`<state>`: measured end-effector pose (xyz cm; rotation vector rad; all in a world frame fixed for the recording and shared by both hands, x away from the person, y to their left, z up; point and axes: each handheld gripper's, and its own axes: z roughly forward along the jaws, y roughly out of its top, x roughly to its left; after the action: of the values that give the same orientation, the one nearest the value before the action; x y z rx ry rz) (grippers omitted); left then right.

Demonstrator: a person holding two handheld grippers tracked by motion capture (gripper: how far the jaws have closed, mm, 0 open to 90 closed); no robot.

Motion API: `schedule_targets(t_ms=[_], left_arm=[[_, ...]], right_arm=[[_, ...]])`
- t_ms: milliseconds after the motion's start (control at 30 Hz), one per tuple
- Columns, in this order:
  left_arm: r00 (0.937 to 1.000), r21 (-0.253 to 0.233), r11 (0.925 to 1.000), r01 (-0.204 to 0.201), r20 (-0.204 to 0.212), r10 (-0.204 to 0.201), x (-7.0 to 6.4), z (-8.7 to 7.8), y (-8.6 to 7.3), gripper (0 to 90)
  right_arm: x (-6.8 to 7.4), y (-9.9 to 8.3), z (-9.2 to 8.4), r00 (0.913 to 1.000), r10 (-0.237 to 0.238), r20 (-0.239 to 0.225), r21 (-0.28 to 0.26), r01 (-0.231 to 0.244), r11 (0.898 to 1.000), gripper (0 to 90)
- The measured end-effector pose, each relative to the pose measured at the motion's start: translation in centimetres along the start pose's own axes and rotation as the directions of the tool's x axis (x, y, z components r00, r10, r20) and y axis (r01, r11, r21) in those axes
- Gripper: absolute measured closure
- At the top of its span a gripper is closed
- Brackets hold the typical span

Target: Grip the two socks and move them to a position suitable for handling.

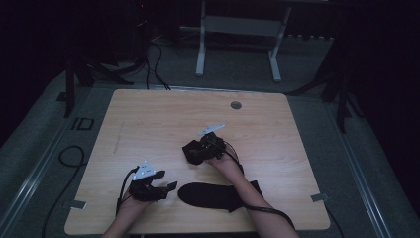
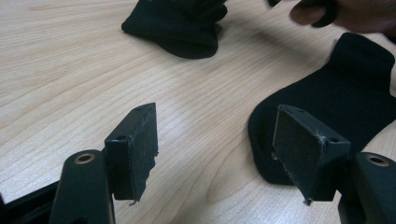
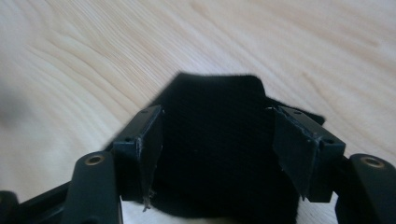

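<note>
Two black socks lie on the counter [image 1: 148, 114]: one flat [image 1: 213, 196] near the front edge, one bunched [image 1: 194, 151] mid-counter. Right tongs [image 3: 217, 140] are spread around the bunched sock, not yet pinching; left tongs [image 2: 215, 149] are spread and empty beside the flat sock's toe. Any pairing or folding looks barely begun, with both socks apart.

My left hand-held gripper [image 1: 167, 187] and right hand-held gripper [image 1: 194, 151]: black, grey three-cornered top plates, brass-ringed jaw screws, trailing black cables.
</note>
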<state>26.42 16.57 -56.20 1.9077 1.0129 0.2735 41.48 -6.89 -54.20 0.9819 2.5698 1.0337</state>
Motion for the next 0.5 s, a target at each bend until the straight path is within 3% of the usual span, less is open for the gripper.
schedule_targets(t_ms=[33,100,200,267,367,500], left_arm=[[1.0,0.001,1.0,0.0,0.002,0.0,0.0,0.1,0.0,31.2],[1.0,0.003,1.0,-0.001,0.002,0.001,0.0,0.2,0.1,31.2],[0.9998,0.006,0.9999,0.013,0.013,-0.013,0.2,0.4,0.3,33.4],[0.9997,0.005,0.9998,0.022,0.011,-0.022,0.3,0.5,0.5,33.7],[0.9998,0.002,0.9998,0.021,-0.005,-0.021,0.4,0.6,1.1,33.9],[0.9996,0.007,0.9998,0.018,-0.023,-0.018,0.8,1.2,1.9,35.8]], right_arm=[[0.1,-0.3,0.9,0.9999,-0.011,0.007,0.033,0.011,0.999,33.9],[0.3,-0.5,1.2,0.9997,-0.023,0.011,0.034,0.023,0.999,38.1],[0.6,-0.6,1.1,0.9973,-0.057,0.047,0.041,0.055,0.998,55.8],[0.5,-0.6,1.0,0.9973,-0.062,0.039,0.042,0.061,0.997,71.4],[0.5,-0.6,0.8,0.9967,-0.065,0.048,0.045,0.063,0.997,77.4],[0.4,-0.7,0.1,0.9994,-0.022,0.028,0.015,0.022,1.0,79.1]])
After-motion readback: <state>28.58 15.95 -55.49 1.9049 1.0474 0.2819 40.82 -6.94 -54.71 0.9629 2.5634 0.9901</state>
